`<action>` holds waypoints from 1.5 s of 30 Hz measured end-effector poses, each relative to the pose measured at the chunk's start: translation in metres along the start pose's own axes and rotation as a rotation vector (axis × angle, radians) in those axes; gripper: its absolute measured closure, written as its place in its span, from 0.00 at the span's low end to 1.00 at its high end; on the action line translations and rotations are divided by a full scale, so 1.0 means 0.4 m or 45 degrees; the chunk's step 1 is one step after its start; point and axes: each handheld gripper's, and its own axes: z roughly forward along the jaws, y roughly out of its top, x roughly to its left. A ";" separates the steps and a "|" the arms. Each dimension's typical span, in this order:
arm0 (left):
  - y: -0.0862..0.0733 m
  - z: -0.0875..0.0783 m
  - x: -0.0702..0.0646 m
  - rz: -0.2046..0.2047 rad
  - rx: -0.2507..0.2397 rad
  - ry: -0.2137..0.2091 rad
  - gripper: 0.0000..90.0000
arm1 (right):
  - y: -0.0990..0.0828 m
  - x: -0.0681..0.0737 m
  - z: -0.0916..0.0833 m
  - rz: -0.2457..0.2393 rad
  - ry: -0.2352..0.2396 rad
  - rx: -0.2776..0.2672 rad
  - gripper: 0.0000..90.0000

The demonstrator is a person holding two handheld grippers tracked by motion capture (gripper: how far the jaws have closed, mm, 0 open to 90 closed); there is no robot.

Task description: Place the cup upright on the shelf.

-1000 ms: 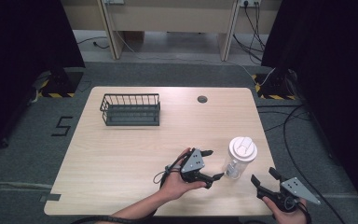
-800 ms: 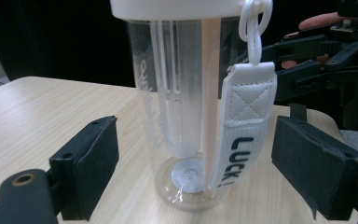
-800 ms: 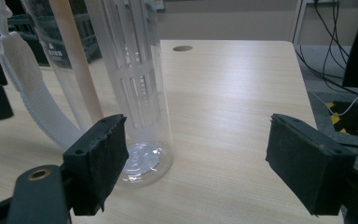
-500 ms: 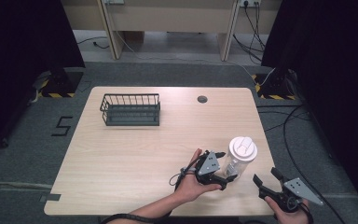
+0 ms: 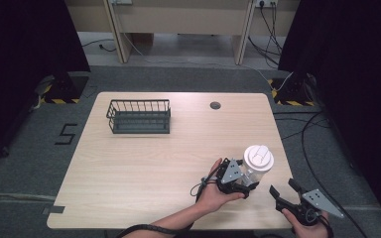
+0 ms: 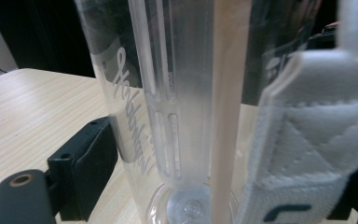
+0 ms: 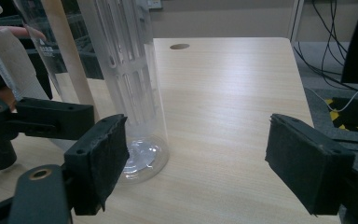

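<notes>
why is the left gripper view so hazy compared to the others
In the left gripper view the clear bottle sits right at the lens, so its wall and the white strap blur and blow out pale; the right gripper view keeps its pads and the tabletop sharp, with a soft sheen on the wood; the high view is evenly lit, dark at both sides.

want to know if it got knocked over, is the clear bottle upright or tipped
Upright. The clear bottle stands on its base on the table, white lid on top, walls vertical in the right gripper view, with the left tool around it.
</notes>
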 end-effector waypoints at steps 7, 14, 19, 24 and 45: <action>-0.003 0.003 0.004 -0.035 -0.017 0.005 0.19 | -0.001 -0.003 -0.002 0.004 -0.004 0.000 0.24; -0.003 -0.018 0.022 -0.073 -0.032 0.012 0.20 | -0.002 -0.003 -0.001 0.005 -0.001 0.001 0.24; 0.017 -0.048 0.034 -0.067 -0.056 0.022 0.20 | -0.001 0.001 0.002 0.005 0.004 0.002 0.24; 0.034 -0.084 0.049 -0.048 -0.061 0.046 0.20 | 0.001 0.008 0.007 0.003 0.014 -0.001 0.24; 0.055 -0.243 0.146 -0.033 -0.078 0.220 0.20 | 0.017 0.029 0.056 -0.030 0.063 -0.006 0.24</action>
